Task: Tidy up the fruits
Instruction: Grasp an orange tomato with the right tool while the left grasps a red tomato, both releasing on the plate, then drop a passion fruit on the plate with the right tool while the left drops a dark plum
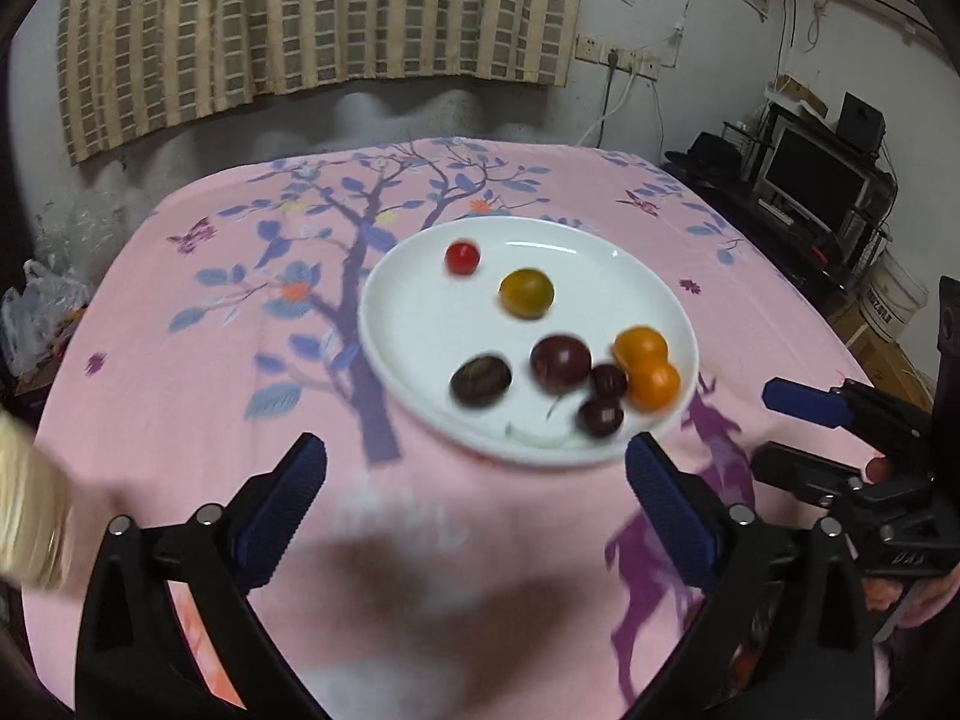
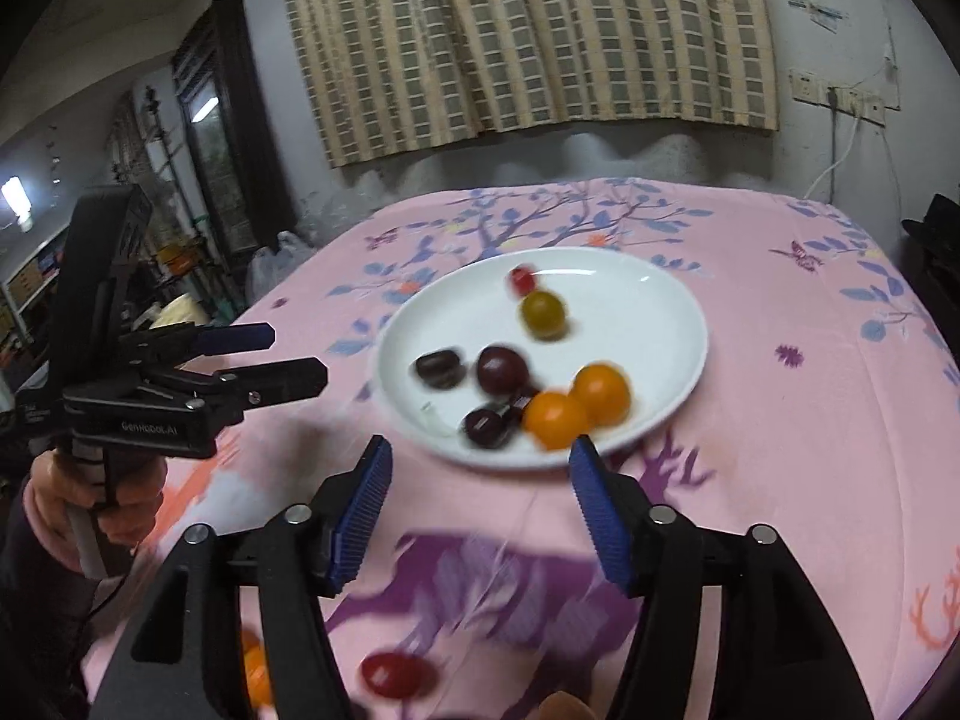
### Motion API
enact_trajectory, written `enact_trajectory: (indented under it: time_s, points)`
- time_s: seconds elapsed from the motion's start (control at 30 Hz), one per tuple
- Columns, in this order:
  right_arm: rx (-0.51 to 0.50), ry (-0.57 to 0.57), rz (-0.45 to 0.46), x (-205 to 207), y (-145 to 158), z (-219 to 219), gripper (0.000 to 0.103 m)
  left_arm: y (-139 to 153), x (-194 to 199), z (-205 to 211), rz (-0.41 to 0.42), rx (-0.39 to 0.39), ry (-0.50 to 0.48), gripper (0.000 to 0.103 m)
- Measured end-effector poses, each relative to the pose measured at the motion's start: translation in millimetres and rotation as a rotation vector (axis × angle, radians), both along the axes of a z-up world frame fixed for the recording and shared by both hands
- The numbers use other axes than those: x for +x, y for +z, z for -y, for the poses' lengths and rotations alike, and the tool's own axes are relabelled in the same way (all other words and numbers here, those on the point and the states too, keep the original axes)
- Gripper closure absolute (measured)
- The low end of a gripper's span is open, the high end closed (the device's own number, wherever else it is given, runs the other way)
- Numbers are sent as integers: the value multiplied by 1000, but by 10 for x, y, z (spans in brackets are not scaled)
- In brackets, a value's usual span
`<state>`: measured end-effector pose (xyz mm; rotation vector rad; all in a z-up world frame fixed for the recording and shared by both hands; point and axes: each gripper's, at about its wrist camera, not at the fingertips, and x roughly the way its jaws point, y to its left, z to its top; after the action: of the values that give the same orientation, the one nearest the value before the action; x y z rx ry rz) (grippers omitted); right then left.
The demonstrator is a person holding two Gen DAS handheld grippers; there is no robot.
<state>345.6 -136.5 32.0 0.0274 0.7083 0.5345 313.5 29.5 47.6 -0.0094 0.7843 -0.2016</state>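
A white plate sits mid-table and holds several fruits: a small red tomato, a yellow-green fruit, dark purple plums, and two orange fruits. My left gripper is open and empty, just short of the plate's near rim; it also shows in the right wrist view. My right gripper is open and empty at the plate's near rim. A red fruit and an orange one lie near the table's front edge.
A pink tree-print cloth covers the table. A blurred pale object is at the left edge. Plastic bags lie left of the table. A monitor and shelf stand at the right.
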Motion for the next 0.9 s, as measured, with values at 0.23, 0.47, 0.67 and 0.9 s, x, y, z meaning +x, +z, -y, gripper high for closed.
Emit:
enact_trajectory:
  time_s: [0.23,0.47,0.67,0.9]
  points:
    - [-51,-86,47,-763,-75,58,31,-243,-760,-311,-5,-80,73,5]
    - [44,-136,-178,-737,-385,324,41,-328,-982,-286,12,10,99,5]
    - [25,-134,-242,-760,-523,335,48,-310,-1035,-377,13,-10,111,5]
    - [-25,-96,-257,-815,-594,248,48,-347,-1147,-429,9,-15,96,5]
